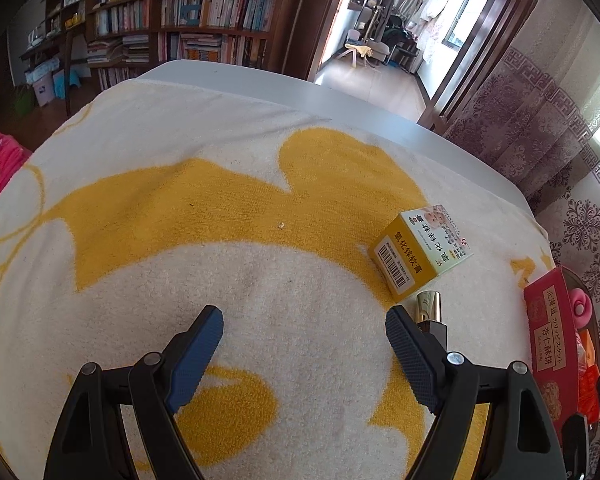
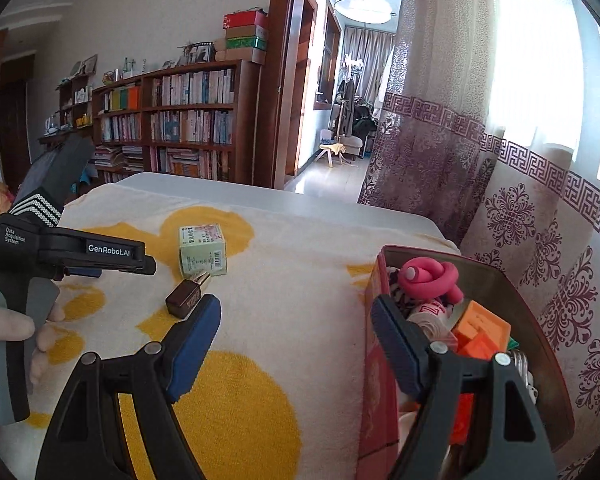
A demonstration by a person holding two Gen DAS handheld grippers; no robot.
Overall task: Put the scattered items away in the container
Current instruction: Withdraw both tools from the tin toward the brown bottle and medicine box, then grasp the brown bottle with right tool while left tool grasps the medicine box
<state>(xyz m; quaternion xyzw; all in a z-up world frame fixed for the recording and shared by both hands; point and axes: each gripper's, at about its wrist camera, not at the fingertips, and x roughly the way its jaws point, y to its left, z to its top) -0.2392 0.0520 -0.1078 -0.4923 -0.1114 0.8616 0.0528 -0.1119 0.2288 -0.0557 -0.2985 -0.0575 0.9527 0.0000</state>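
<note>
Two open grippers (image 1: 304, 334) (image 2: 296, 320) above towel (image 1: 180, 152)

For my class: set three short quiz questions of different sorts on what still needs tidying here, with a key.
1. True or false: the ointment box lies inside the red tin.
2. Which is already in the tin: A) the pink foam roller B) the small brown bottle?
3. Fill in: both items still outside the tin rest on the yellow and white ____.

Key: 1 false; 2 A; 3 towel.

One carton (image 1: 420, 254), one bottle (image 2: 188, 298), one tin (image 2: 374, 380).
</note>
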